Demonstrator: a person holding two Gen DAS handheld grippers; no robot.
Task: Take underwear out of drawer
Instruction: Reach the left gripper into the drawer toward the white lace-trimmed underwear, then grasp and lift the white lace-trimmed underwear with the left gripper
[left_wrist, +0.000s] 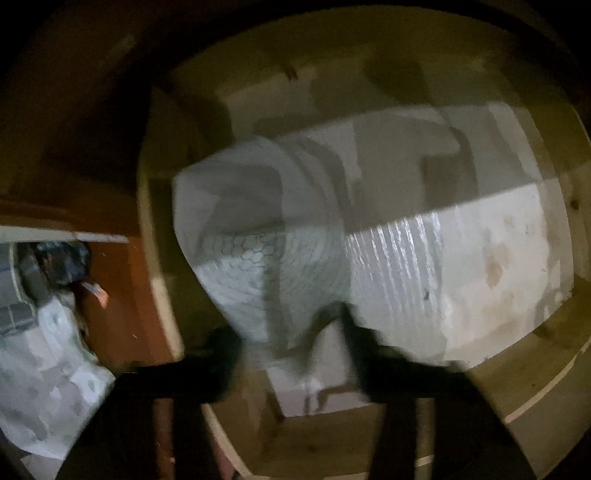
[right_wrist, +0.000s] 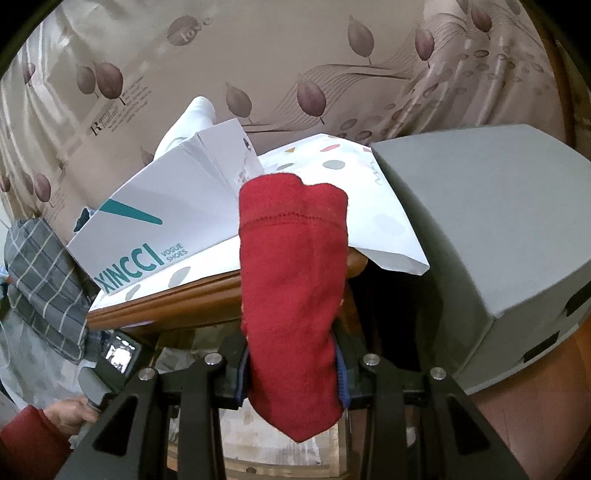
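A: Two grippers, left one first. Left gripper (left_wrist: 291, 350) is down in the drawer (left_wrist: 535, 387), view dark and blurred. Jaws look wide apart, a pale patterned cloth (left_wrist: 258, 236) hanging between and beyond the tips. Can't tell if it's touching either finger.

B: Is that cloth underwear?

A: Can't tell. The drawer floor has a white liner (left_wrist: 461, 258), nothing else readable in there.

B: Right side?

A: Right gripper (right_wrist: 293, 373) is clamped on the red underwear (right_wrist: 291, 280), folded roll standing up between the pads, lifted out, in front of the table (right_wrist: 166, 302) with the shoe box (right_wrist: 155, 214) and beside the grey box (right_wrist: 491, 229).

B: Risks?

A: My guess: the grip sits low on the roll, so a quick swing could let the top flop over or the roll slide out. Left could snag the pale cloth or the drawer wall if pulled out blind.
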